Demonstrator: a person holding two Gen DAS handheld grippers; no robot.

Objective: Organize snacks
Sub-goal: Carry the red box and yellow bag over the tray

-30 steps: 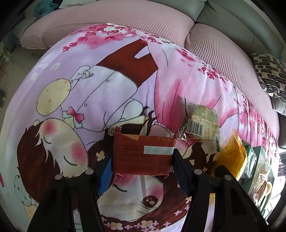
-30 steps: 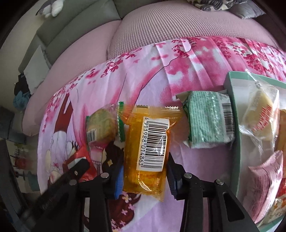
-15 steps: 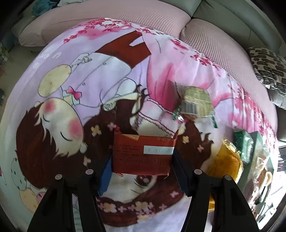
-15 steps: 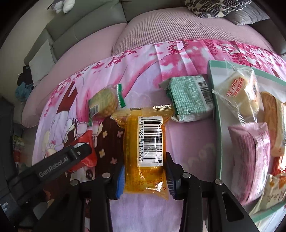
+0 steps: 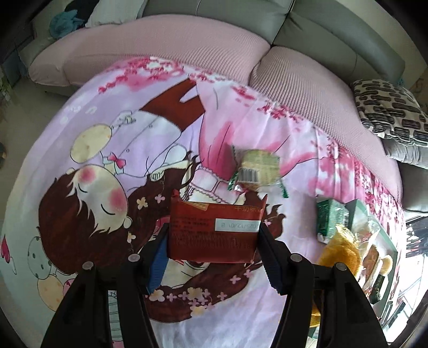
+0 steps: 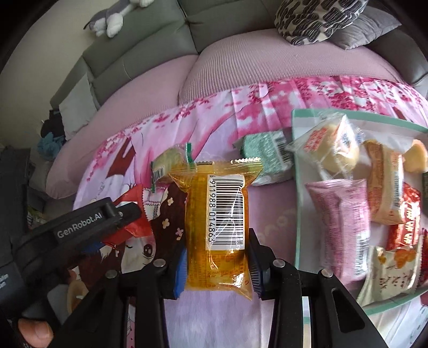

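tray [image 6: 294,203]: its right side runs off the right edge of the right wrist view.
red packet [image 5: 214,231]: its small writing is too tiny to read.
round cookie pack [image 6: 167,163]: mostly hidden behind the yellow packet [image 6: 218,227].
thumb [image 6: 34,330]: only the tip shows, lower left corner.
toy [image 6: 109,18]: cut off at the top edge.

Cartoon-print pink cloth [image 5: 165,139], frame centre; pink-covered grey sofa [image 5: 165,50] above; patterned cushion [image 5: 388,112] right; grey plush toy [image 6: 112,18] upper left.
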